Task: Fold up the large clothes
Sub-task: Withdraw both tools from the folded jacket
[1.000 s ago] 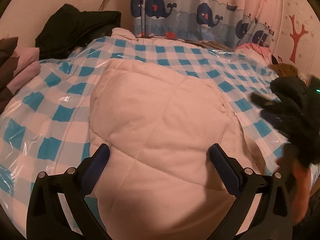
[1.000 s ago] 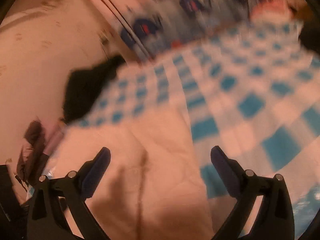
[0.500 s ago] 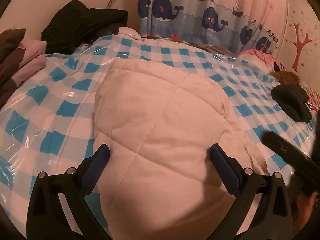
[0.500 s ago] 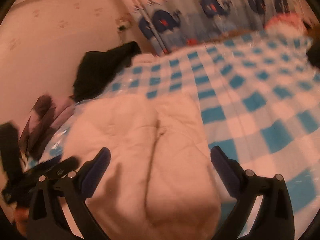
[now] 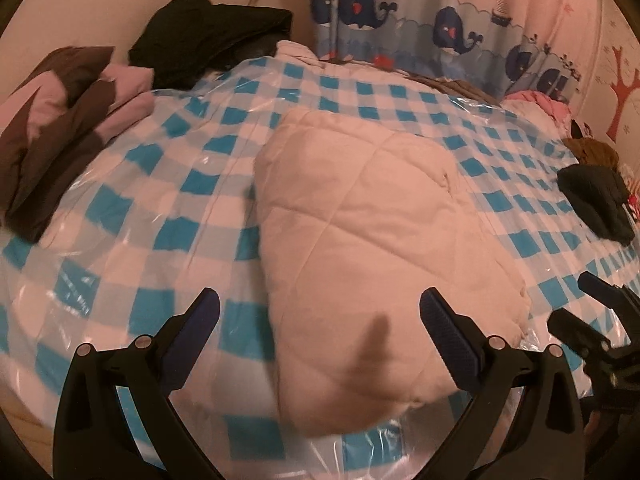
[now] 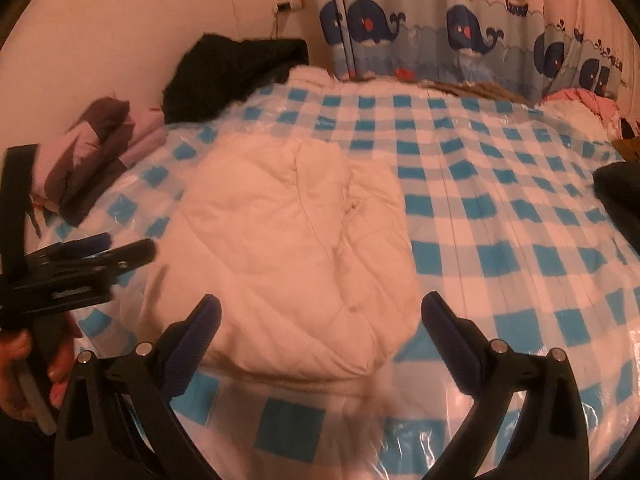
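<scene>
Over the last second I have drawn both grippers back from the cream quilted padded garment (image 5: 360, 240), which lies folded in a compact bundle mid-bed on the blue-and-white checked plastic-covered sheet (image 5: 160, 200), left gripper (image 5: 320, 320) and right gripper (image 6: 320, 322) both spread wide and empty, so I judge this fold finished.

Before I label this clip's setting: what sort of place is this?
Probably a child's bedroom: a bed under a blue-and-white checked plastic-covered sheet, a whale-print curtain behind it, and a folded cream quilted garment lying on top.
</scene>
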Available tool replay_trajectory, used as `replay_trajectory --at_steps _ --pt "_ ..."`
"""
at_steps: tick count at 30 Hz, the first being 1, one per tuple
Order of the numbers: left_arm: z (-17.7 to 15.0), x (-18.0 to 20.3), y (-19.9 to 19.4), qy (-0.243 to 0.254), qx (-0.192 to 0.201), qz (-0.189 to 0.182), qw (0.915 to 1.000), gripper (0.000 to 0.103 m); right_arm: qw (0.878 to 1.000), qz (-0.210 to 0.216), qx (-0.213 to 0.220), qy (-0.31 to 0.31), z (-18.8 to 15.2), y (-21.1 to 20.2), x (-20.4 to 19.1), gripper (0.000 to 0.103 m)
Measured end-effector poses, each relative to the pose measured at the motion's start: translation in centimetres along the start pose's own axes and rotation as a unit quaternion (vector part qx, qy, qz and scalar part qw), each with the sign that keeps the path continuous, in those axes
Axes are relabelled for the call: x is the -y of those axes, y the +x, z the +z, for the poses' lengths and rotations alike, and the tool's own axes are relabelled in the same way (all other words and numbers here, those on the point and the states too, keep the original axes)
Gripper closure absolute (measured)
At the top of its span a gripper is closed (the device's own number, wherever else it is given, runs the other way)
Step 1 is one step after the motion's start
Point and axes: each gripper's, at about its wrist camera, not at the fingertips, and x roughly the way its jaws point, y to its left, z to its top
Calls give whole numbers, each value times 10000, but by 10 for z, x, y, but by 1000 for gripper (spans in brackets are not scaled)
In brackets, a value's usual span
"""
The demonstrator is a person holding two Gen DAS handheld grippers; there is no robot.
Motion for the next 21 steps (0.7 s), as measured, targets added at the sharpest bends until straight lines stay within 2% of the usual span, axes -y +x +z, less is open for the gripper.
replay_trajectory --at_steps 4,13,21 --pt "-7 -1 -8 14 -64 96 9999 7 9994 -241 -188 -160 11 3 -8 7" --pt "-9 8 -11 238 -114 121 9996 7 9989 -128 -351 -267 21 13 -20 7" --pt "-9 8 -9 228 -135 80 9996 7 9988 -127 -417 -240 20 20 -20 7"
